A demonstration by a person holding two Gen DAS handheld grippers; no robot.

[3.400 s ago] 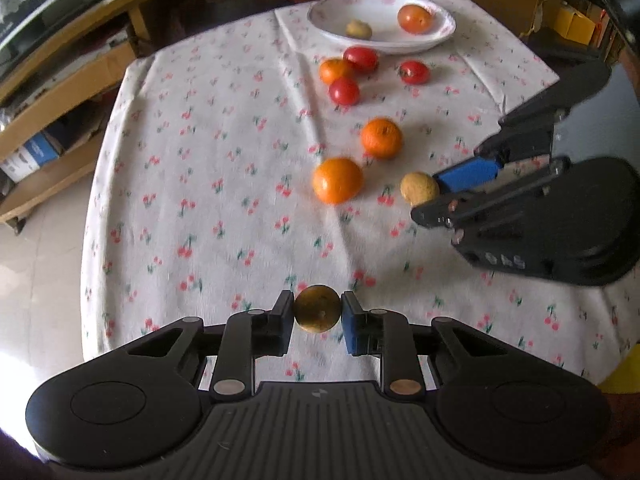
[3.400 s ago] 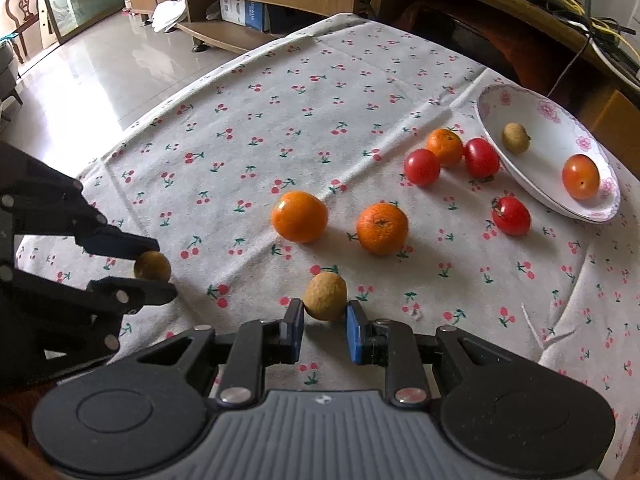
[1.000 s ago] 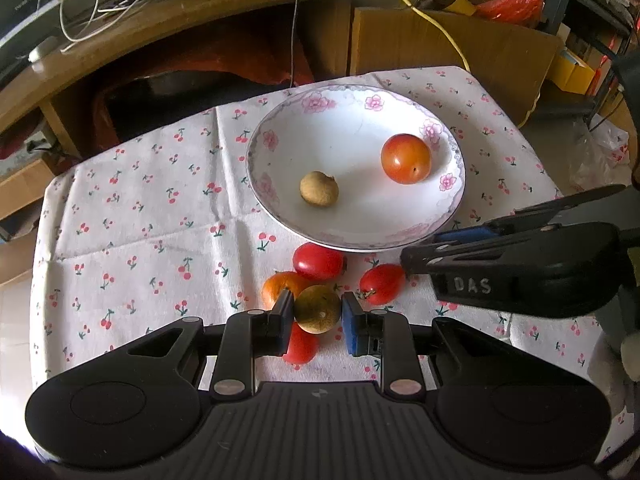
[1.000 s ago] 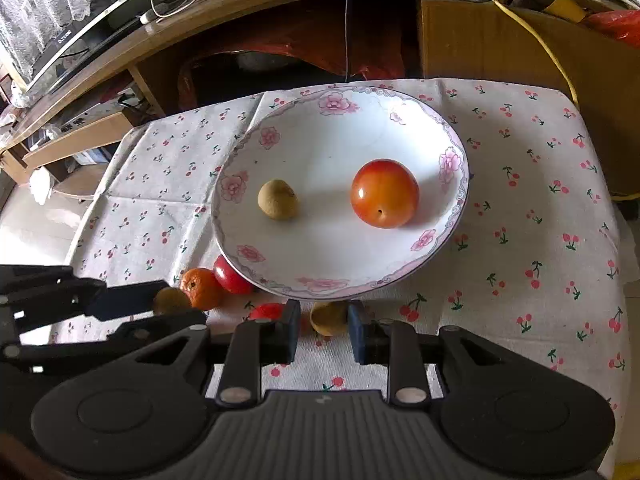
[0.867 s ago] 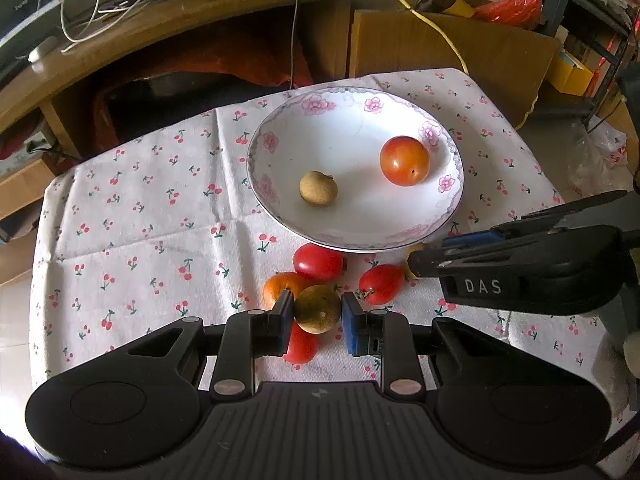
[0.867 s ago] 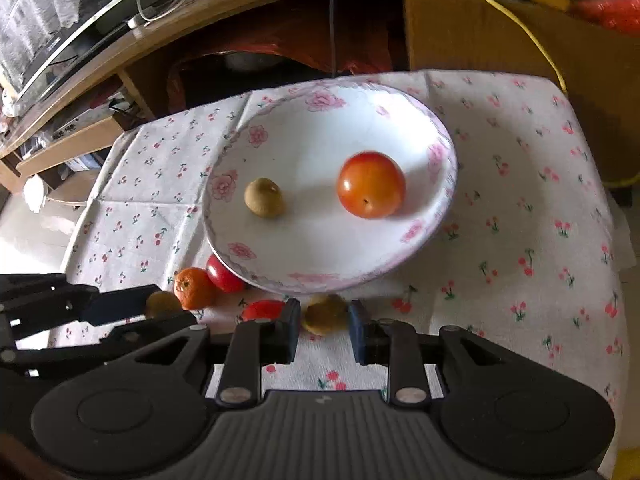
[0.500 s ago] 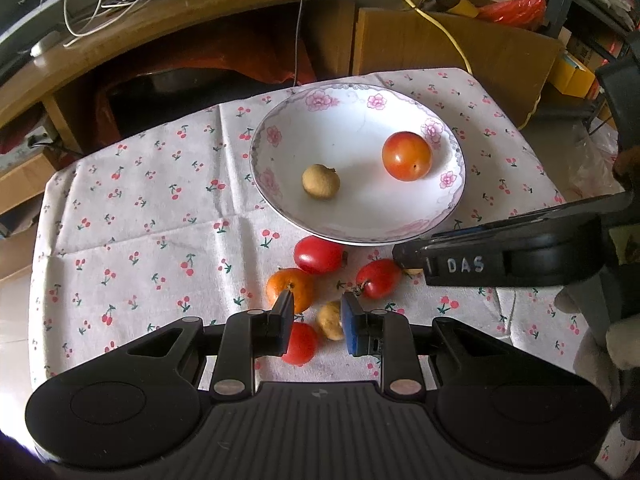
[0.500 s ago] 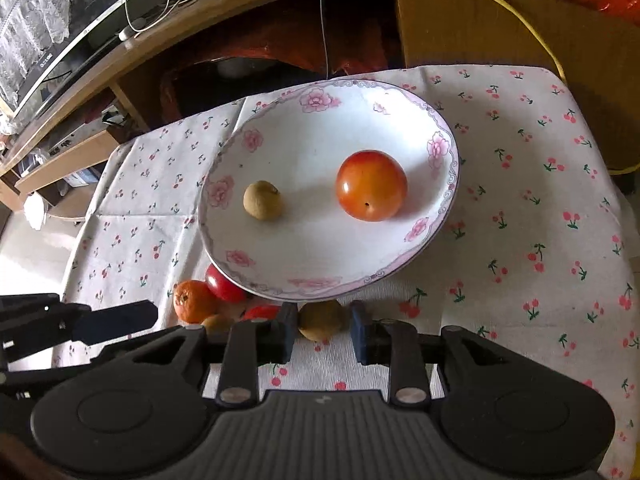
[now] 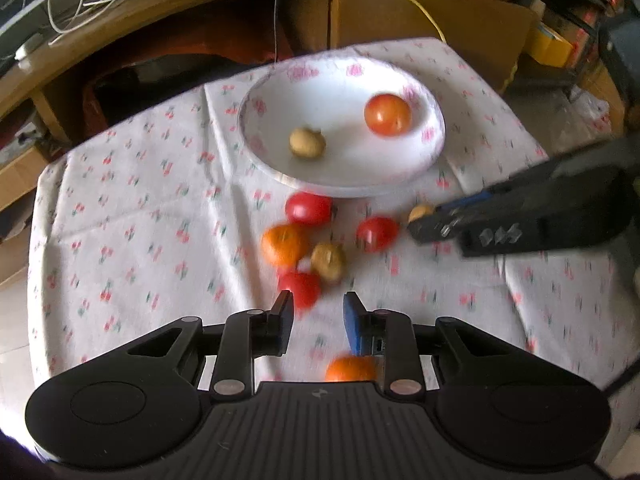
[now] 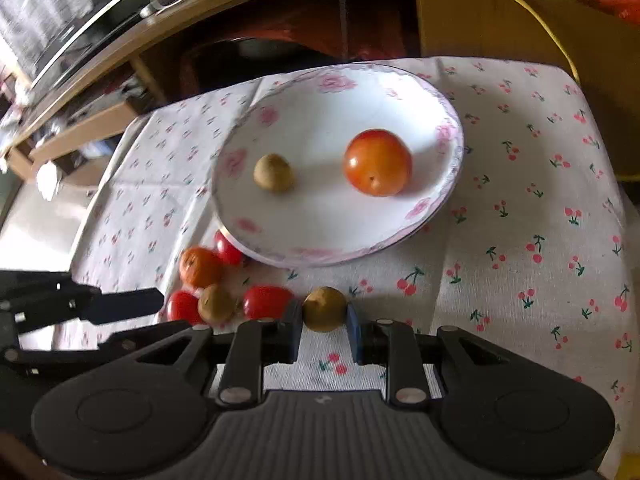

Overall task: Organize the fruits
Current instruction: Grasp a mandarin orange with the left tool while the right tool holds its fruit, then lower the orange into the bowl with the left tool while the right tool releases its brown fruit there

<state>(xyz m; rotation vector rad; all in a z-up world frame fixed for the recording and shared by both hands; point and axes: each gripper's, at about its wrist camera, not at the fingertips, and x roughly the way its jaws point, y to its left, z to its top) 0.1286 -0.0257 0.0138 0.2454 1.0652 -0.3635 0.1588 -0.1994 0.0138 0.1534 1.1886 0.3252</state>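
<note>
While our right claw (image 10: 324,320) is clamped on a small brown fruit (image 10: 324,309), our left claw (image 9: 318,316) stands parted with nothing between its fingers. Just ahead of the left claw, on the cherry-print cloth (image 9: 132,216) covering the counter, lies a loose cluster: a second brown fruit (image 9: 329,261), a small red tomato (image 9: 300,288) touching it on the near side, a small orange (image 9: 285,244) to its left, and two more red tomatoes (image 9: 308,208) (image 9: 377,233) beyond. Farther ahead sits the white flowered plate (image 9: 424,160), holding a third brown fruit (image 9: 307,142) and a large orange-red tomato (image 9: 387,114), well apart from each other. Under the left claw's right finger we see part of another orange (image 9: 350,369). From the right wrist view, the plate (image 10: 240,200) lies directly ahead of the right claw, and the cluster sits to its left, with the left claw's fingers reaching in from that side.
</note>
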